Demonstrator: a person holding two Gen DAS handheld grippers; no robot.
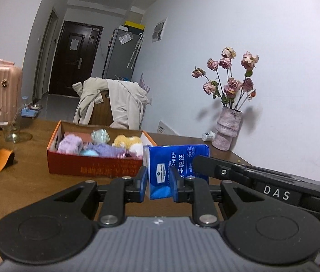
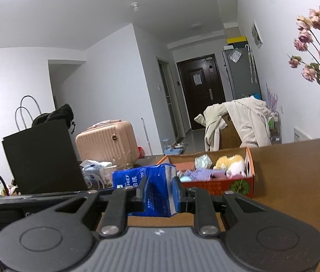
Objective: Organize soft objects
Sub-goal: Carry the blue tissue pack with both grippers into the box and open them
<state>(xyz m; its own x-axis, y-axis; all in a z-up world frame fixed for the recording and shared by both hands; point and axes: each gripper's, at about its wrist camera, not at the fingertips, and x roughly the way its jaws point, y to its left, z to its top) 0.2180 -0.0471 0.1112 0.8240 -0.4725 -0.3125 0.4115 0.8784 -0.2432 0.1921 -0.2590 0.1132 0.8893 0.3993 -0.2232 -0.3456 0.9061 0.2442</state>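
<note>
Both my claws pinch one blue plastic tissue pack [image 1: 178, 167]: left claw [image 1: 159, 182] on its near end, right claw [image 2: 157, 195] likewise, held above the brown wooden table [image 2: 296, 181], near the orange cardboard box [image 1: 91, 163].

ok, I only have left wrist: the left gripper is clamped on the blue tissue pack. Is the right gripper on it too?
Observer: Yes. The right gripper is shut on the other end of the blue tissue pack, its pads squeezing it.
Operator: Pack off the table?
Observer: Looks lifted. The right wrist view shows bare wooden table under its lower edge.
Operator: Anything left of the box that I miss?
Observer: A black paper bag with handles, well left of the orange box.
</note>
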